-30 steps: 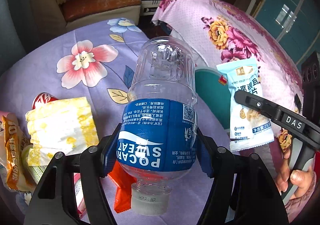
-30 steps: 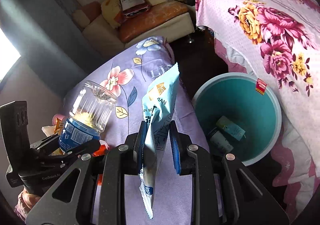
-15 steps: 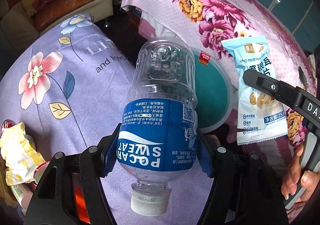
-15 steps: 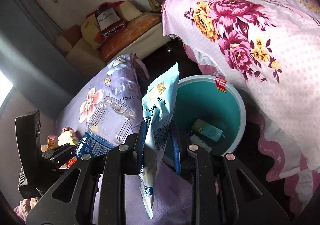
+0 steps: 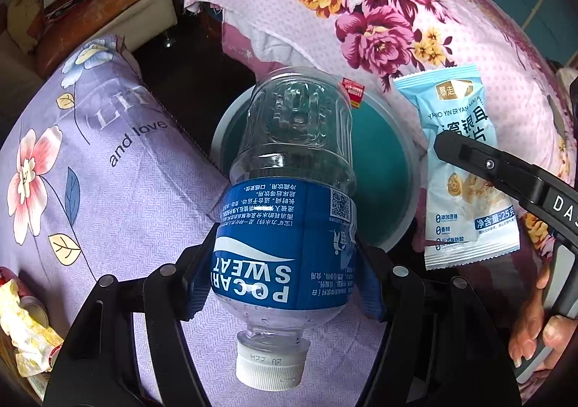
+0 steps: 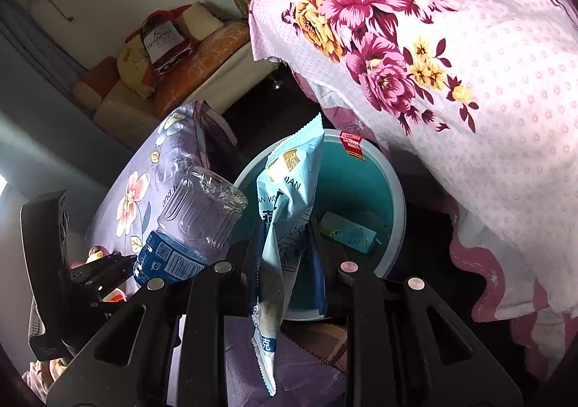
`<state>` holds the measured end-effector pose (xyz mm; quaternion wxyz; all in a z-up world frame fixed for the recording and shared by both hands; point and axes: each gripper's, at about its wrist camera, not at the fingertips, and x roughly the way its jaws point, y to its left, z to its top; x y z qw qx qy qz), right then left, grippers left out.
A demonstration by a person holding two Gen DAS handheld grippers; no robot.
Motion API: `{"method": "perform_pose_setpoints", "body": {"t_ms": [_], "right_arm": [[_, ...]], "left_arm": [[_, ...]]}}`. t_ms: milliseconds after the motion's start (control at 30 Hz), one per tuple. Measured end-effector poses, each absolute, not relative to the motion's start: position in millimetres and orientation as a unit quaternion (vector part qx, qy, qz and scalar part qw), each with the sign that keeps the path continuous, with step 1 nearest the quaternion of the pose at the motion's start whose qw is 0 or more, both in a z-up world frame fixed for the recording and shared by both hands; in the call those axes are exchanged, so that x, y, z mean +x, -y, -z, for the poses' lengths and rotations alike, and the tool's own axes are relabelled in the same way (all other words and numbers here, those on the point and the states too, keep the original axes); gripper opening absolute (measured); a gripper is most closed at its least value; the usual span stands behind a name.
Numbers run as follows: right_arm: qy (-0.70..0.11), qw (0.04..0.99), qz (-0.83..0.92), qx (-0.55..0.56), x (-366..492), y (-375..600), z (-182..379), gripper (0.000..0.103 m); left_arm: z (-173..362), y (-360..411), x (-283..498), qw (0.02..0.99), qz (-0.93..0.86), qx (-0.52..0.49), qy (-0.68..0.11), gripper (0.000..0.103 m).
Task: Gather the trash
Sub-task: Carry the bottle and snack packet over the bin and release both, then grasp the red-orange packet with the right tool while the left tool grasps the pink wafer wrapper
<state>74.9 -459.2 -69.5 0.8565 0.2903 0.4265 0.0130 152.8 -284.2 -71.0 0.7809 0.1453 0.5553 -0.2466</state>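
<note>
Bottle above bin rim

The teal bin mouth at frame centre gapes open between the purple bedspread at left and pink floral cloth overhanging its upper right.

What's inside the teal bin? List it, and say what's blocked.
In the bin, the right wrist view shows a light green carton on the bottom, with something dark beside it. The held packet and the gripper hide the near side.
</note>
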Motion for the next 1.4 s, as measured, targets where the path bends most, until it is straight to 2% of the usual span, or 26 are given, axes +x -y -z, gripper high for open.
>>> {"method": "perform_pose_setpoints", "body": {"t_ms": [167, 233, 567, 700, 800, 900, 967, 1133, 1400], "right_arm": [[-0.432, 0.852, -0.008, 0.296, 76, 463, 76, 0.022], [-0.435, 0.85, -0.006, 0.298, 77, 463, 78, 0.022], [-0.445, 0.846, -0.006, 0.295, 82, 458, 83, 0.023], [-0.451, 0.844, -0.003, 0.289, 84, 455, 84, 0.024], [-0.461, 0.841, -0.004, 0.283, 90, 450, 85, 0.025], [-0.469, 0.84, -0.009, 0.273, 95, 440, 83, 0.034], [-0.471, 0.842, -0.012, 0.263, 97, 432, 79, 0.058], [-0.48, 0.84, -0.022, 0.254, 96, 414, 73, 0.074], [-0.503, 0.828, -0.033, 0.244, 94, 380, 65, 0.078]], "left_arm": [[78, 287, 156, 0.778, 0.245, 0.147, -0.56, 0.068], [78, 286, 155, 0.779, 0.246, 0.144, -0.559, 0.073], [65, 271, 155, 0.788, 0.245, 0.106, -0.554, 0.074], [60, 252, 152, 0.795, 0.239, 0.078, -0.552, 0.085], [58, 239, 149, 0.798, 0.233, 0.067, -0.551, 0.085], [56, 224, 145, 0.8, 0.229, 0.052, -0.553, 0.086], [53, 214, 142, 0.802, 0.227, 0.042, -0.551, 0.088], [45, 192, 133, 0.809, 0.223, 0.026, -0.544, 0.091], [38, 154, 116, 0.817, 0.213, 0.01, -0.536, 0.092]]}}
